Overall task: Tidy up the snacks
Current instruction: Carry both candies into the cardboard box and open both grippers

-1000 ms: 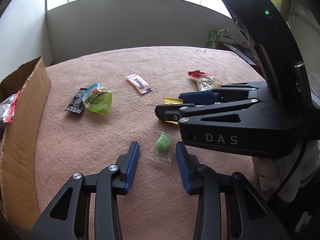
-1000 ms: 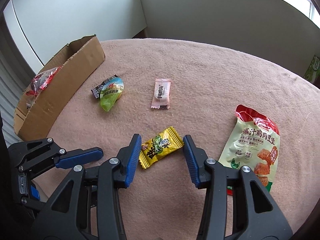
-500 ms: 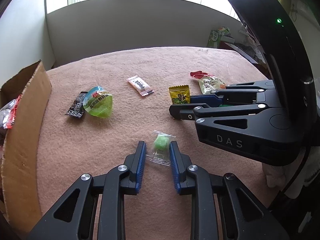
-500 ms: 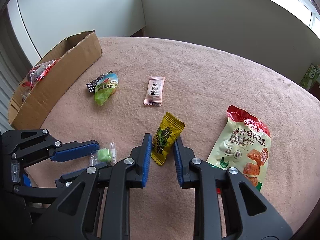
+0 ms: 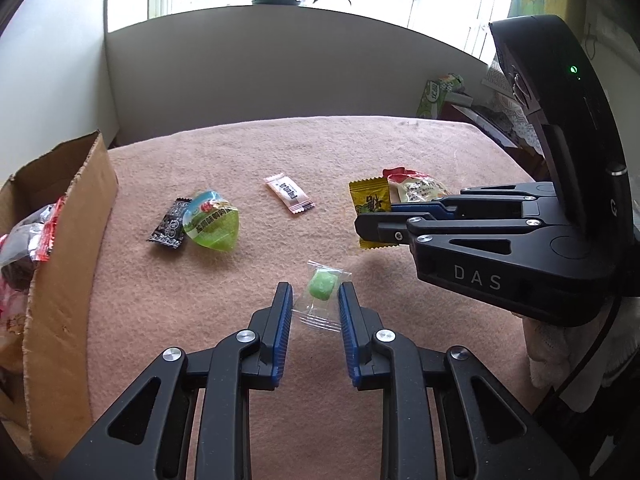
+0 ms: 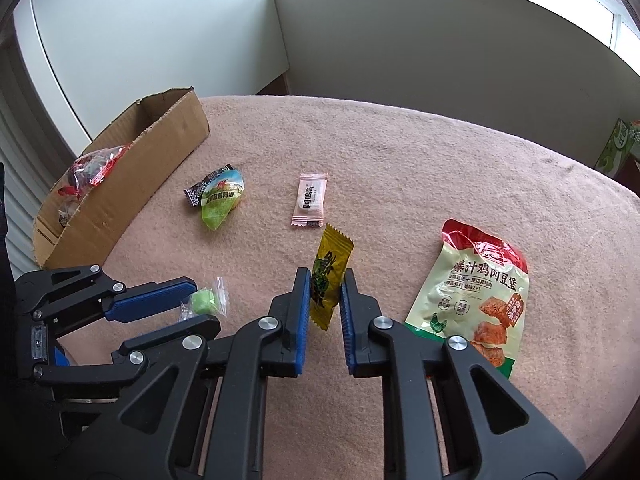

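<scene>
right wrist, fingers clamp yellow packet, lifted

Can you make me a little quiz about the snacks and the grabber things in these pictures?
1. Pick one: what is the right gripper pinching?
A. a pink packet
B. the yellow candy packet
C. a big chicken snack bag

2. True or false: the cardboard box has nothing inside it.

3. Fill in: the black packet on the blanket lies touching the ______.

Key:
1. B. Its blue pads are shut on the yellow packet, which sticks up between them.
2. False. Red and clear wrappers show inside the box.
3. The green jelly cup, right beside it.
</scene>
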A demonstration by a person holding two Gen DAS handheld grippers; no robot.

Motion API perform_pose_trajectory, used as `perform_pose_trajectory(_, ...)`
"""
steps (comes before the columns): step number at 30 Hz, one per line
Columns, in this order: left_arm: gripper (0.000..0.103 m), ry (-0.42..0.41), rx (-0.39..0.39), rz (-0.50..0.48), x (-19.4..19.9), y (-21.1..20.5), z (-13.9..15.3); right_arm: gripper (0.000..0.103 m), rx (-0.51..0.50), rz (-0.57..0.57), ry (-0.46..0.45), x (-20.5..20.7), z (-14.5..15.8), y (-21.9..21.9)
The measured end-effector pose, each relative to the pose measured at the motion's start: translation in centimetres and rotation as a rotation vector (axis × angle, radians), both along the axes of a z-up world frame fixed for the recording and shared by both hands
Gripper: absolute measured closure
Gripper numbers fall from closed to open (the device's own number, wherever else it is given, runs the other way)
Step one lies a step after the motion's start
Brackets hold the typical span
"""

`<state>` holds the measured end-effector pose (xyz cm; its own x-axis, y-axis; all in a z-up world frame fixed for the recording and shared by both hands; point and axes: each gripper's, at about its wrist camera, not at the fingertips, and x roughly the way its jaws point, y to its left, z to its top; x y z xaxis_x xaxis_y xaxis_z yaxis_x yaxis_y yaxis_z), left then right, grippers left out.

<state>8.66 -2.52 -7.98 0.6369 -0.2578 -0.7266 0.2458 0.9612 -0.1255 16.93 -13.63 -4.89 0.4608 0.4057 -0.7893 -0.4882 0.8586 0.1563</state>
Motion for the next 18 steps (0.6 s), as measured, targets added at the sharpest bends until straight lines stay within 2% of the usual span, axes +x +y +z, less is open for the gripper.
perform_pose_trajectory(7, 0.081, -0.068, -0.041, 0.04, -0.9, 2.4, 2.4, 0.089, 0.068, -0.005, -0.037, 0.0, 3.0, 0.4)
perform_pose_trajectory(13, 0.081, -0.173, -0.091, 0.13, -2.5, 6.5, 5.8, 0.089, 0.123, 0.012, -0.064, 0.0, 5.3, 2.2)
perform_pose_trajectory(18, 0.081, -0.211, -0.116, 0.209, -3.5, 9.9, 6.8, 0.089, 0.155, 0.043, -0.067, -0.1, 6.3, 4.6)
